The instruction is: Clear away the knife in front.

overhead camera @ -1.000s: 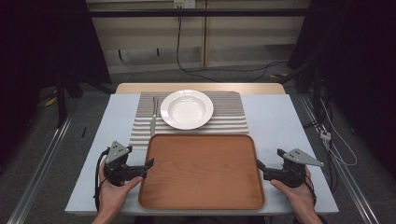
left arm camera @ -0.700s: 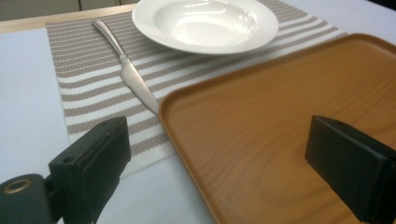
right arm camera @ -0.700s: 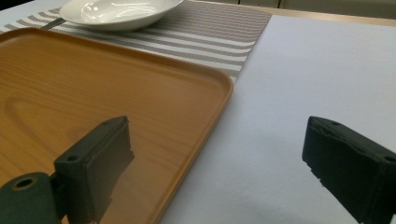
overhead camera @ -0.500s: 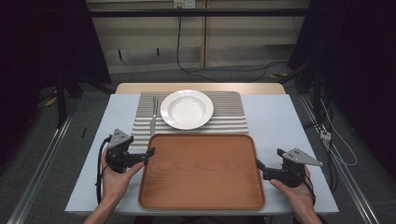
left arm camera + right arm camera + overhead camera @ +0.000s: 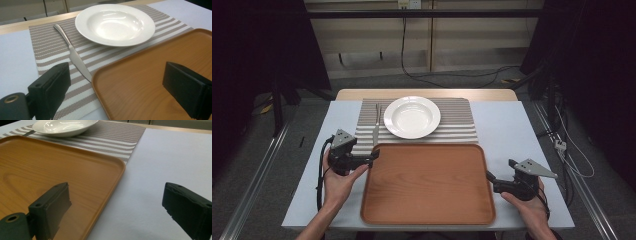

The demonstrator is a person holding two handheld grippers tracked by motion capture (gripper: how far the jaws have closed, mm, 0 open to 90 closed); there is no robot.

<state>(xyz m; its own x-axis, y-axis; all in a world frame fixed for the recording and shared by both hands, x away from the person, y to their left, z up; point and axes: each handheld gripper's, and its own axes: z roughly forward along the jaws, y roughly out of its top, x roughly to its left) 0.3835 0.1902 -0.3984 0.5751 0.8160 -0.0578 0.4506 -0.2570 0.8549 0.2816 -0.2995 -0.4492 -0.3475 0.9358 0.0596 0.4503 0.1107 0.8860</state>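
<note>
Straddling tray (image 5: 427, 182) far-left corner: left gripper (image 5: 373, 155), jaws apart, empty | right gripper (image 5: 488, 177) at tray's right edge, jaws apart | knife (image 5: 72, 53) beside plate (image 5: 115, 23)

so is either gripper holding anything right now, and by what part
Nothing is held. The left gripper and right gripper both stand open, each by a side edge of the wooden tray without closing on it.
</note>
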